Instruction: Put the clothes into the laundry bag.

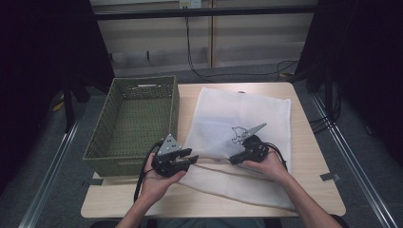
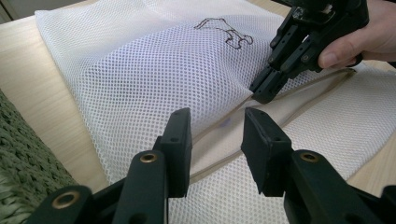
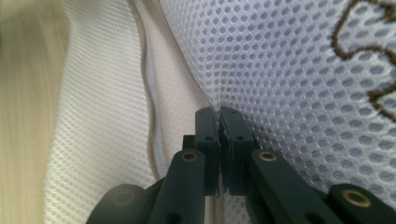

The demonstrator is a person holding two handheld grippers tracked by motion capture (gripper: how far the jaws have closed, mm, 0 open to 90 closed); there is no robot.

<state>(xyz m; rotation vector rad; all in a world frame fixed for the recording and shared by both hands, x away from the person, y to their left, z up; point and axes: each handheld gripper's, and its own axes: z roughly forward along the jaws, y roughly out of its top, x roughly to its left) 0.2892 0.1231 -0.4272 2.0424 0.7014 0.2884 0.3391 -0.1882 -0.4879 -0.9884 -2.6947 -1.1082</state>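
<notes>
Table point(image 1: 304, 190) | R gripper point(image 3: 219, 112) pinches mesh bag point(image 3: 289, 70) | L gripper point(image 2: 215, 121) fingers apart

In the high view, the front wall of the green woven rectangular basket point(image 1: 124, 164) at centre left is partly hidden behind the left gripper point(image 1: 189, 159) and the hand under it. The person's forearms run out through the bottom edge. The small dark embroidered figure point(image 1: 236, 134) on the white mesh laundry bag point(image 1: 223, 118) is too small to make out there.

In the right gripper view the same embroidery point(image 3: 373, 70) is cut off by the upper right edge, and the left side of the frame is blurred. The mesh edge disappears between the pressed-together jaws of the right gripper point(image 3: 219, 122); what lies between them cannot be told.

In the left gripper view the basket point(image 2: 28, 158) is cropped by the lower left corner.
</notes>
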